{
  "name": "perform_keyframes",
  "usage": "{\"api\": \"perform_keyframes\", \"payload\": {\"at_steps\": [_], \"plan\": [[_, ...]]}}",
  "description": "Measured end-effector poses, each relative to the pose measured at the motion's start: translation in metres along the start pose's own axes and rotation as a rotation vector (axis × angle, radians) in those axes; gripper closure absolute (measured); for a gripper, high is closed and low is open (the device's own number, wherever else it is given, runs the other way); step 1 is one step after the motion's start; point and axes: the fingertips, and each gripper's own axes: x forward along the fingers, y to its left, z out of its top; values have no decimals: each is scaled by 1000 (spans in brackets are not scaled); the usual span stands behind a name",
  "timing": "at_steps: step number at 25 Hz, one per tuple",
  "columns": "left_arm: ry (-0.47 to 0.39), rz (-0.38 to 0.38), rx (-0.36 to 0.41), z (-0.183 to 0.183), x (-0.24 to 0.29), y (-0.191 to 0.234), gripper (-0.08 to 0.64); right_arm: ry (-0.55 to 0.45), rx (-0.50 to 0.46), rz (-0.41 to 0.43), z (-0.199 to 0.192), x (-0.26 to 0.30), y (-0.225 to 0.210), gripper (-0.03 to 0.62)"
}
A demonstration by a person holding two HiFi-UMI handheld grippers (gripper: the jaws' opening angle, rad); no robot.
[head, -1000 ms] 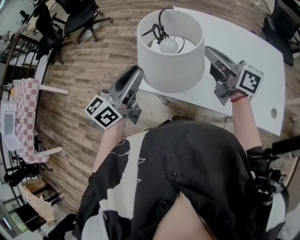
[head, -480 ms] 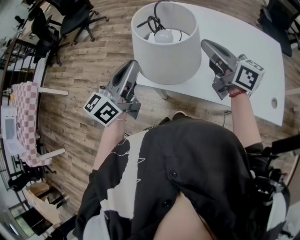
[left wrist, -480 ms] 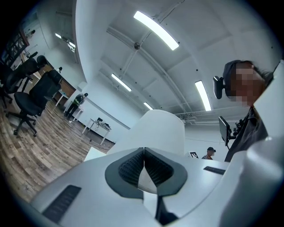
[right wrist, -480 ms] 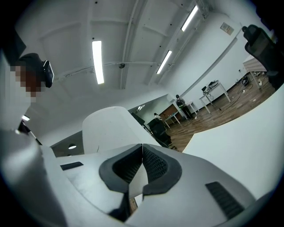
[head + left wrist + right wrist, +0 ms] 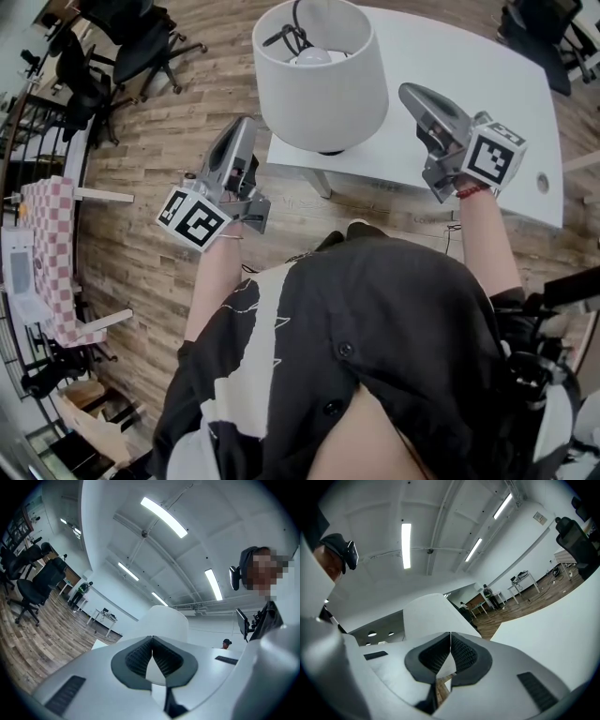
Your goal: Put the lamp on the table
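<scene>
The lamp, a white drum shade with a bulb and black cord inside, stands upright near the front left corner of the white table. My left gripper is shut and empty, to the left of the shade with a gap to it, over the floor. On the other side my right gripper hangs over the table, shut on nothing, just right of the shade. In the left gripper view the pads meet, with the shade beyond. The right gripper view shows closed pads and the shade.
Black office chairs stand on the wood floor at the upper left, and another chair at the upper right. A checked-cloth table lines the left edge. The table has a cable hole near its right end.
My left gripper has drawn back to the left, away from the shade, and its jaws have shut. The right gripper stays shut beside the shade. The lamp sits farther up in the view.
</scene>
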Motion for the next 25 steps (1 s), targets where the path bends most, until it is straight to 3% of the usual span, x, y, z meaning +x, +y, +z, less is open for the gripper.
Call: {"api": "perform_keyframes", "payload": {"at_steps": [5, 9, 18, 25], "plan": [[26, -45, 12, -11, -27, -23, 546, 12, -4, -22, -20, -19, 21, 575], [84, -43, 19, -31, -52, -38, 546, 59, 68, -3, -60, -42, 30, 575], [164, 19, -39, -83, -129, -51, 545, 125, 129, -52, -127, -76, 49, 575], [191, 27, -53, -106, -148, -60, 546, 165, 108, -71, -142, -83, 56, 576]]}}
